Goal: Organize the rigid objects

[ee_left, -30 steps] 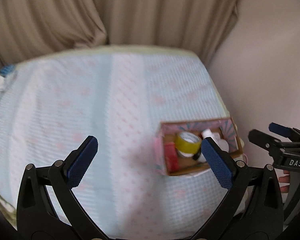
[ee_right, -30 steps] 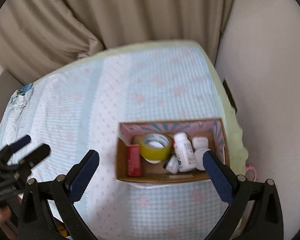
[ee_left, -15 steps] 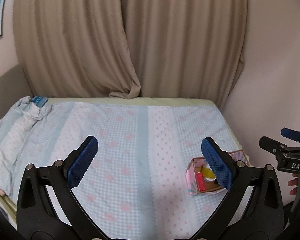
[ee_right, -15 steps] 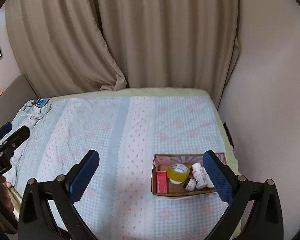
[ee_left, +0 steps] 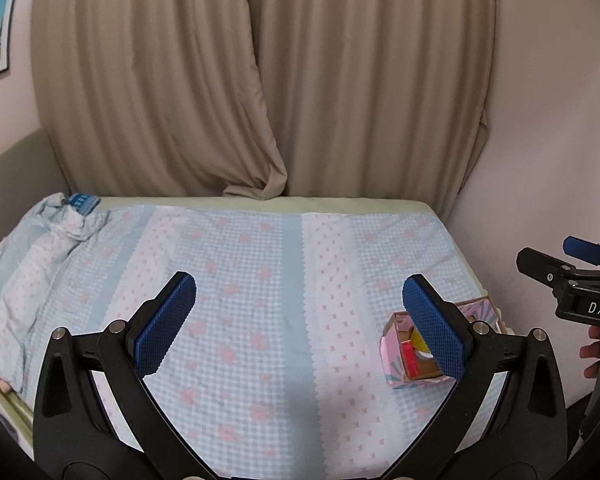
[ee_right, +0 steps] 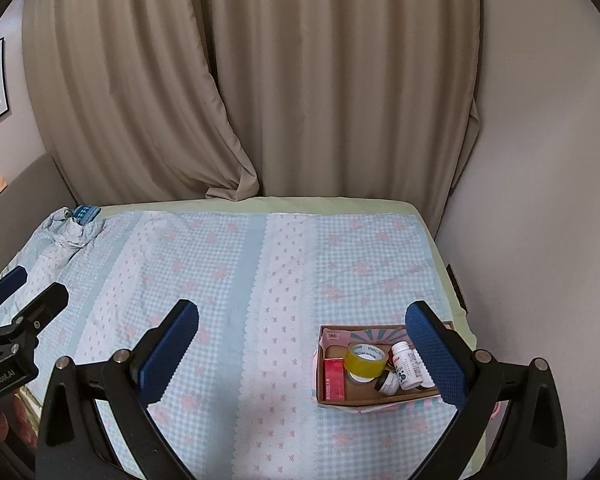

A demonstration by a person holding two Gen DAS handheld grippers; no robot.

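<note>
Right wrist view: I'm seeing the box (ee_right: 380, 376) packed on the bed (ee_right: 260, 280). Both grippers' fingers (ee_right: 168, 354) are hanging spread, empty; probably done.

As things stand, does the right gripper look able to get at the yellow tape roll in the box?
Probably yes: the right gripper is open, the box has no lid, and the tape roll lies on top, uncovered.

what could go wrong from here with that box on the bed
1. The box sits near the bed's right edge on soft bedding; a nudge might tip it or push it off.
2. The white bottle and small jar lean against the tape roll; pulling one out may topple the others.
3. Both the left gripper and right gripper hang open and apart from the box, so a reach into that crowded box could snag its wall.
</note>
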